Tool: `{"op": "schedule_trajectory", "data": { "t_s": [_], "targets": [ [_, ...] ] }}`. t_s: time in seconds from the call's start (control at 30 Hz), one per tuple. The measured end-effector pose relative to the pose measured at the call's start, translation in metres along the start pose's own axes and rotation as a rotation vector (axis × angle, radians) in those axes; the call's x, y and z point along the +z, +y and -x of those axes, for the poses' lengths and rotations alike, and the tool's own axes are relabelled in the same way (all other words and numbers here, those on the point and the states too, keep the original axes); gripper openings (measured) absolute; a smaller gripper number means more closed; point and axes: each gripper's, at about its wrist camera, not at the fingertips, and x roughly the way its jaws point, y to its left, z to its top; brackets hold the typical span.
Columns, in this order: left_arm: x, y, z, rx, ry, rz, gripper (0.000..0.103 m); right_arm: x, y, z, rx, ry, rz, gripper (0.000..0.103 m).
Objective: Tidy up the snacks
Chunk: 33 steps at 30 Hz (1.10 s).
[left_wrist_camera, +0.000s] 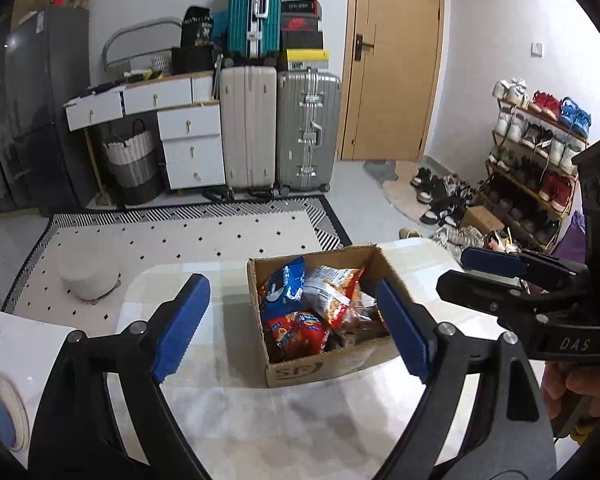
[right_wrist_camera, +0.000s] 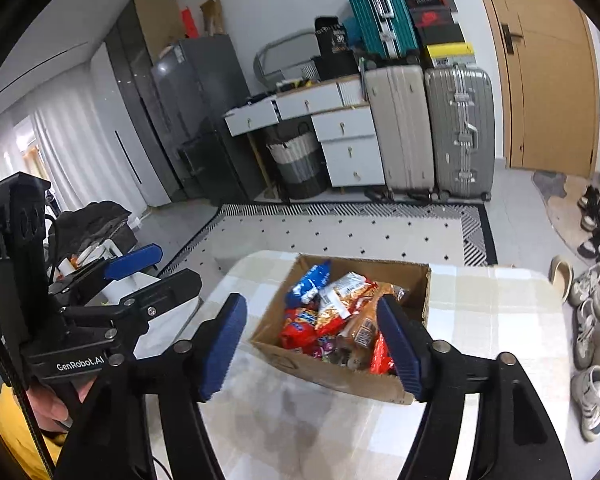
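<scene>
An open cardboard box [left_wrist_camera: 320, 368] stands on the checked table [left_wrist_camera: 228, 408], filled with several snack packs: a blue cookie bag [left_wrist_camera: 286, 286], orange-red bags [left_wrist_camera: 300, 330] and a silver-orange bag [left_wrist_camera: 334, 286]. My left gripper [left_wrist_camera: 290, 330] is open and empty, held above the table just in front of the box. The right gripper [left_wrist_camera: 456, 276] shows at the right, open. In the right wrist view the same box [right_wrist_camera: 332, 376] and snacks [right_wrist_camera: 332, 308] lie ahead; my right gripper [right_wrist_camera: 312, 348] is open and empty, and the left gripper [right_wrist_camera: 160, 268] hovers at left.
A white stool [left_wrist_camera: 88, 276] stands on the patterned rug [left_wrist_camera: 220, 236] beyond the table. Suitcases [left_wrist_camera: 280, 128], white drawers [left_wrist_camera: 188, 132] and a door [left_wrist_camera: 392, 60] line the far wall. A shoe rack [left_wrist_camera: 536, 160] and loose shoes [right_wrist_camera: 592, 328] are at right.
</scene>
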Motion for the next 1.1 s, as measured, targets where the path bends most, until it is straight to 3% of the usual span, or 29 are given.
{"op": "schedule_trajectory", "data": {
  "t_s": [0.13, 0.2, 0.37, 0.47, 0.53, 0.7, 0.9, 1.1],
  "targets": [
    [-0.004, -0.009, 0.053, 0.011, -0.062, -0.002, 0.093, -0.007, 0.022, 0.035, -0.002, -0.061, 0.050, 0.080],
    [-0.010, -0.011, 0.084, 0.050, -0.119, 0.025, 0.103, -0.010, 0.032, 0.052, -0.004, -0.088, 0.066, 0.083],
    [-0.015, -0.023, 0.151, 0.043, -0.196, 0.018, 0.103, -0.019, 0.055, 0.096, 0.003, -0.154, 0.100, 0.084],
    [-0.026, -0.031, 0.195, 0.037, -0.236, 0.019, 0.102, -0.028, 0.068, 0.125, 0.002, -0.201, 0.125, 0.096],
    [-0.035, -0.038, 0.219, 0.031, -0.252, 0.012, 0.102, -0.038, 0.076, 0.144, 0.000, -0.242, 0.139, 0.097],
    [-0.071, -0.050, 0.264, 0.134, -0.292, 0.004, 0.102, -0.081, 0.089, 0.187, -0.033, -0.348, 0.164, 0.101],
    [-0.128, -0.056, 0.286, 0.161, -0.312, -0.013, 0.102, -0.139, 0.096, 0.206, -0.099, -0.431, 0.182, 0.102],
    [-0.193, -0.042, 0.254, 0.168, -0.310, 0.019, 0.102, -0.198, 0.095, 0.185, -0.219, -0.466, 0.247, 0.102]
  ]
}}
